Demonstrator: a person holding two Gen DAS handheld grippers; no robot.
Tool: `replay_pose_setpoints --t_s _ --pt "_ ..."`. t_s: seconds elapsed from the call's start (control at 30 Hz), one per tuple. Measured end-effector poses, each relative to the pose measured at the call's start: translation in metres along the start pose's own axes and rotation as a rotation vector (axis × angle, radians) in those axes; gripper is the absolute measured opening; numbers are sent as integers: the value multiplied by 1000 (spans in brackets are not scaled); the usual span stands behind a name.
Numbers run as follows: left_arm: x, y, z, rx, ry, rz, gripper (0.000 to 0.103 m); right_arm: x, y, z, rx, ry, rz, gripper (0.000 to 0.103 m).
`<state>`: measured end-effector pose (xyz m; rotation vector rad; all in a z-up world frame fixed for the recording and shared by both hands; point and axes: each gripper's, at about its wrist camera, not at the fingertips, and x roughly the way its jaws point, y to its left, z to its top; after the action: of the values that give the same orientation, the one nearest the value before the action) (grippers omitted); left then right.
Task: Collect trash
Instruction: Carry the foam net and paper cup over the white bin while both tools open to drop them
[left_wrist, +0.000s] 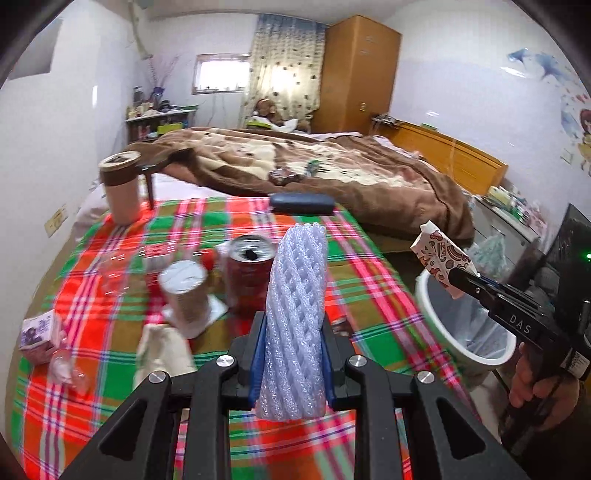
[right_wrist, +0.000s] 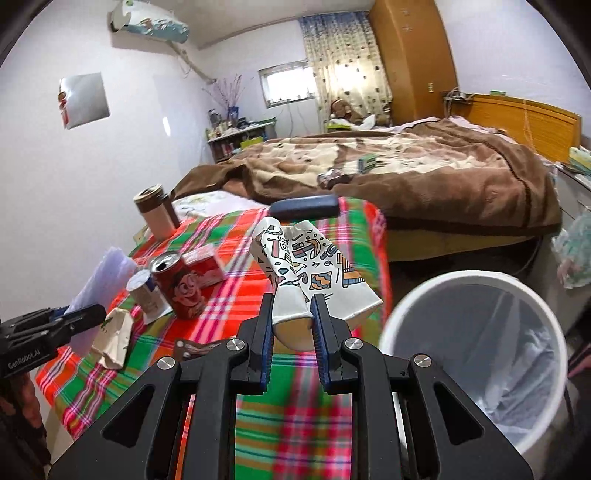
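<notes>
ribbed foam net sleeve, crumpled printed paper cup, plaid cloth

I am looking at my left gripper: black angular linkage arms, silver round screws, blue pads. My right gripper is showing the same build, with white "DAS" lettering on its side; the left one's side is reading "GenRobot.AI".

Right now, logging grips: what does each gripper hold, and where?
Left gripper: white foam net sleeve, lower end. Right gripper: crushed patterned paper cup, rim end.
</notes>
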<state>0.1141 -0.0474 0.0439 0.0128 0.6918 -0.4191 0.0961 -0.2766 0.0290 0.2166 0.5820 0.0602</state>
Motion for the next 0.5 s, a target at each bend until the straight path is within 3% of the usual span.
replay_pose_setpoints --t_s 0.5 --pt "39 -104 10 117 47 -149 26 -23 -64 -4 75 -24 -154 20"
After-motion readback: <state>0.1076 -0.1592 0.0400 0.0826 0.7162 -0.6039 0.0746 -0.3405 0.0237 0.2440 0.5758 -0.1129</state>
